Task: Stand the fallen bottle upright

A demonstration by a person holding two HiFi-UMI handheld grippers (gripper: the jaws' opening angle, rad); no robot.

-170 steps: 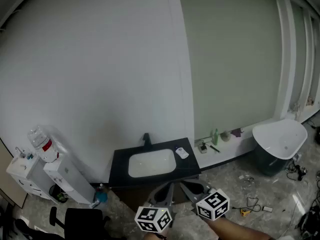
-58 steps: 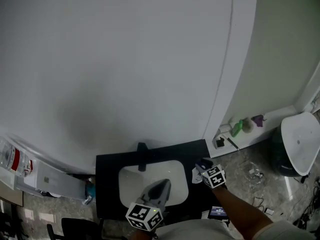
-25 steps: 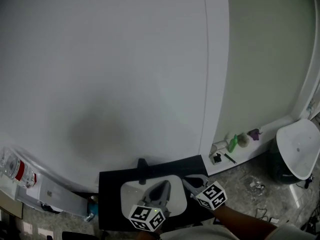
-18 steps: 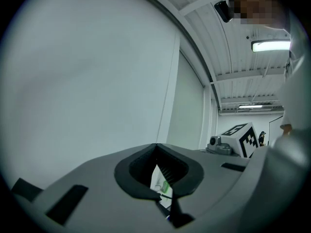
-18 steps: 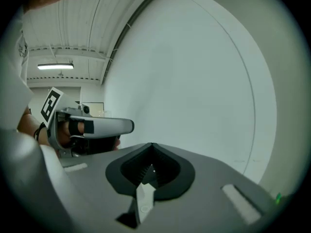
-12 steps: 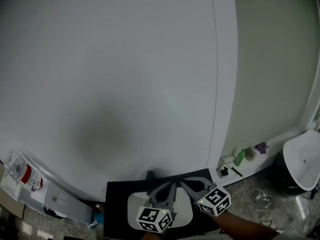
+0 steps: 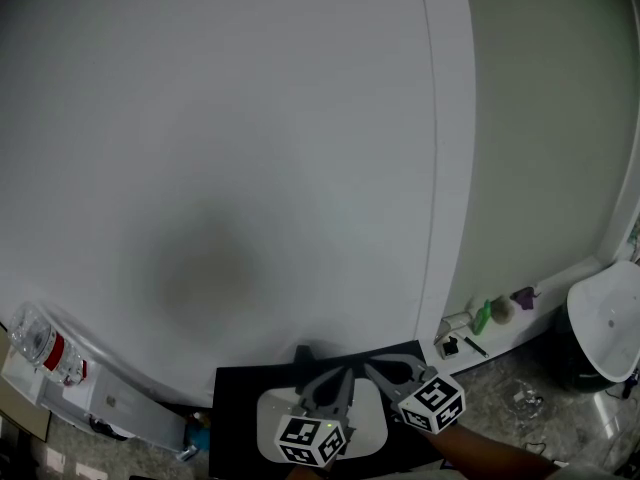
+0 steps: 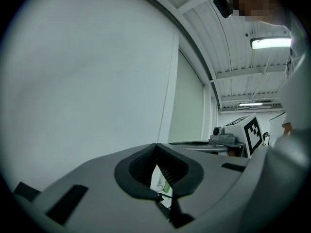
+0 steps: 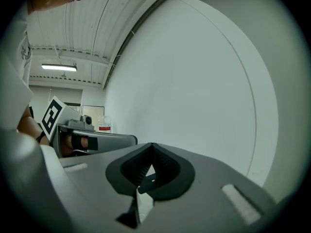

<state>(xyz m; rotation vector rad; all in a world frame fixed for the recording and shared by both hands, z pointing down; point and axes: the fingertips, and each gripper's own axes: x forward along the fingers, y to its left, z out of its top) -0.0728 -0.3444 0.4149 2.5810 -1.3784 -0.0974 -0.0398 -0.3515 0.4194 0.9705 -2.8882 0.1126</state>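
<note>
Both grippers hang low in the head view, side by side over the white sink [image 7: 268,410] set in a black counter [image 7: 230,396]. My left gripper [image 7: 338,371] is shut, with nothing between its jaws [image 8: 156,145]. My right gripper [image 7: 372,368] is also shut and empty [image 9: 151,144]. No fallen bottle shows in any view; the counter to the right of the sink lies hidden behind the right gripper. A green bottle [image 7: 482,316] stands upright on the low ledge to the right, and it also shows through the gap under the left gripper's jaws [image 8: 165,184].
A dark faucet [image 7: 303,352] rises at the sink's back edge, against a large pale wall. A water dispenser [image 7: 45,353] stands at the far left. At the far right is a white tub [image 7: 612,316]. Small items sit beside the green bottle on the ledge.
Both grippers have risen, the right one more, and now sit close together over the sink. The head view has tilted, so the counter lies lower in the picture.
</note>
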